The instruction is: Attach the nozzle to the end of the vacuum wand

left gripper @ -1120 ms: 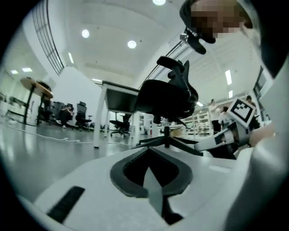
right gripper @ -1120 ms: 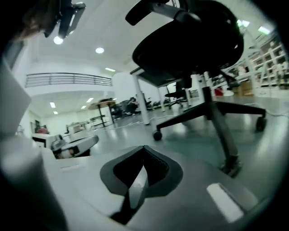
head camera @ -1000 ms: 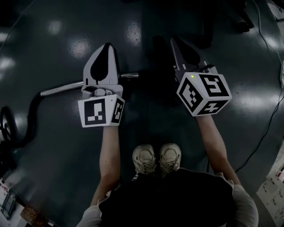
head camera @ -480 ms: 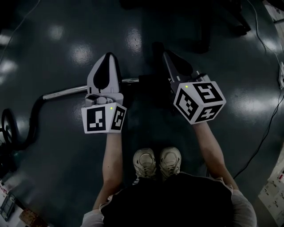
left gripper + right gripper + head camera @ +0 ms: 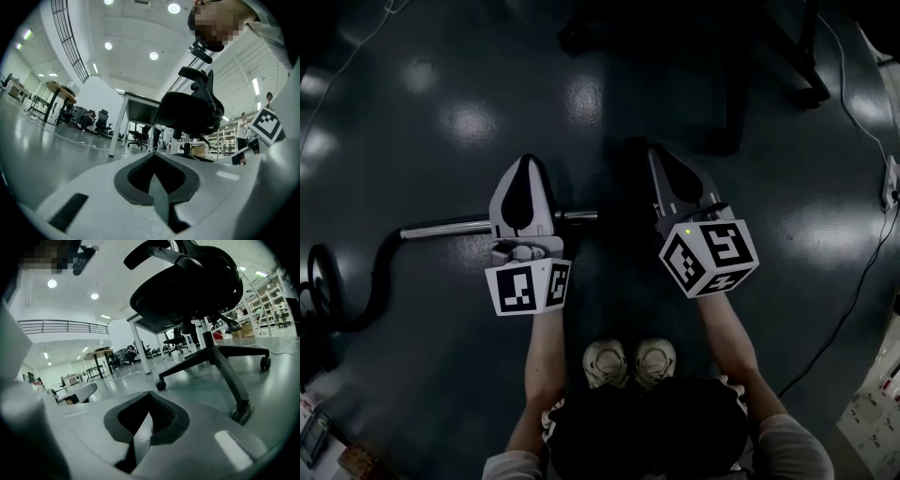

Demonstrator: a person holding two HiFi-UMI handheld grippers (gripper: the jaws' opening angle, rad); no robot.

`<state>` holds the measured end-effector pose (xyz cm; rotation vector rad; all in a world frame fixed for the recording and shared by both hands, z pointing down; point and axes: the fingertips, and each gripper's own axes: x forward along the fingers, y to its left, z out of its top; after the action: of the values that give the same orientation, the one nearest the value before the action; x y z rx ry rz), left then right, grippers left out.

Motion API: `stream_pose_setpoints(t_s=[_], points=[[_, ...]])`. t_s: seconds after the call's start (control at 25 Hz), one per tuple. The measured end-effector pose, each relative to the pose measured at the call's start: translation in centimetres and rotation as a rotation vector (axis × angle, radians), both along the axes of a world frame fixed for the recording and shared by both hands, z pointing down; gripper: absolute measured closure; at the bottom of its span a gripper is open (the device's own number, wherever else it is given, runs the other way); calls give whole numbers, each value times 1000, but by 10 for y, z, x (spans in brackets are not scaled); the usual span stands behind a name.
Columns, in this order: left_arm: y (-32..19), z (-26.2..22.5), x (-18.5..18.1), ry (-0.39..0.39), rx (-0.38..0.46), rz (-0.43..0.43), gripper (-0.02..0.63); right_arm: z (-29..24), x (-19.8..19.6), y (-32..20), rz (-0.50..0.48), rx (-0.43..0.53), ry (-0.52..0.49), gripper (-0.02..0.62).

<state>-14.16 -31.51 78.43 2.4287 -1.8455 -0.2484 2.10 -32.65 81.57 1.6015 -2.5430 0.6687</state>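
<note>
With both held above the dark glossy floor (image 5: 431, 366), the left gripper (image 5: 525, 162) and right gripper (image 5: 660, 156) had their jaws pressed together, empty (each gripper view confirmed it). The slim silver metal vacuum wand (image 5: 450, 227) ran crosswise under the left gripper, its free end between the two grippers and a black ribbed hose (image 5: 377, 270) at its far end.

Vacuum wand (image 5: 450, 227): shiny metal tube. Floor (image 5: 441, 375): dark, glossy, reflective. Hose (image 5: 384, 262): black, matt.

Two hand-held grippers (image 5: 525, 165) (image 5: 662, 161), one vacuum wand (image 5: 450, 227), one hose (image 5: 379, 274), two shoes (image 5: 605, 361) (image 5: 654, 359).
</note>
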Motion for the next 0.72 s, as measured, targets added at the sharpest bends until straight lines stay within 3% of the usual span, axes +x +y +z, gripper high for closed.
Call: stream_pose_setpoints(t_s=[0.12, 0.24, 0.4, 0.56, 0.64, 0.72], points=[[-14, -59, -6, 0, -4, -9, 604, -52, -3, -11, -7, -26, 10, 588], [-9, -167, -14, -22, -8, -21, 604, -151, -11, -4, -36, -38, 43, 588], [4, -361, -23, -32, -3, -38, 604, -341, -23, 11, -36, -36, 36, 588], [51, -588, -16, -9, -51, -35, 604, -567, -28, 54, -47, -57, 58, 588], [77, -692, -6, -62, -42, -14, 604, -674, -27, 76, -42, -42, 73, 588], [99, -771, 7, -146, 26, 15, 604, -757, -24, 91, -30, 3, 78, 588]])
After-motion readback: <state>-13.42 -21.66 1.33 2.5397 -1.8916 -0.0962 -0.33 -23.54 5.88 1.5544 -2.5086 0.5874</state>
